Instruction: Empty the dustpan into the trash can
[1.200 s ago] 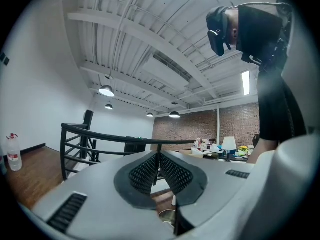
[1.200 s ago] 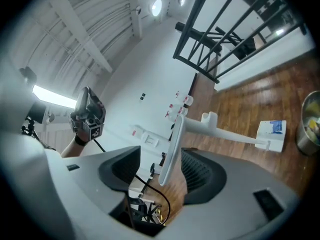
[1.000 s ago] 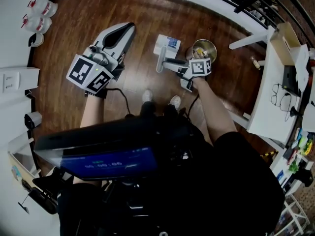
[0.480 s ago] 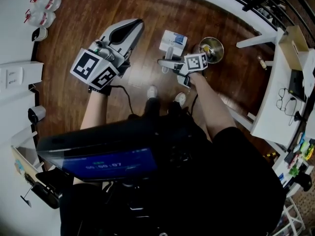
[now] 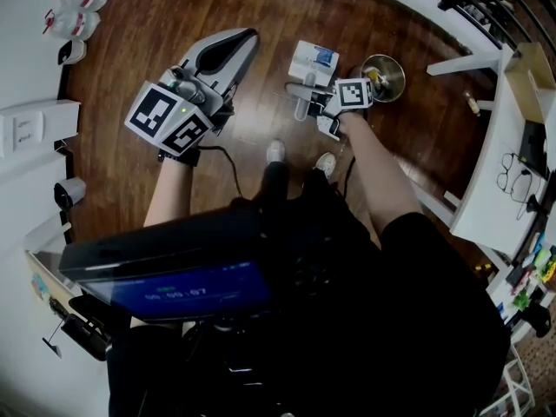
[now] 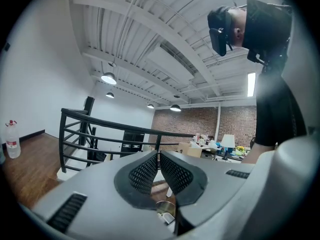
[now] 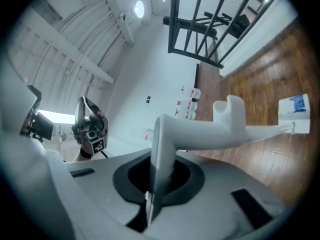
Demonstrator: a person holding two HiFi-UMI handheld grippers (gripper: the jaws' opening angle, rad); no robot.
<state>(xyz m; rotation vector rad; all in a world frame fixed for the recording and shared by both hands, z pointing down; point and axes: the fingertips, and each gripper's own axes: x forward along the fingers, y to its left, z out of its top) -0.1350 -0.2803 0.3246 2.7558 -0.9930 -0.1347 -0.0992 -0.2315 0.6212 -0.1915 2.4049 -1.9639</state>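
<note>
Gripping dustpan handle (image 7: 200,134), right tool (image 5: 323,109) just clamped, left tool (image 6: 159,156) closed empty, bin (image 5: 389,75) half-hidden

Bottles (image 5: 74,23) by wall; black railing (image 6: 103,120); perhaps eyeglasses (image 5: 511,171) on table (image 5: 485,205).

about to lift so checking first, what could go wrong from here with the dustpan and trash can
1. The right gripper has just closed on the dustpan handle near its end, far from the dustpan itself. Once lifted, the pan may twist in the jaws and spill.
2. The trash can mouth looks only about as wide as the pan, so a quick tip could send whatever it holds onto the floor.
</note>
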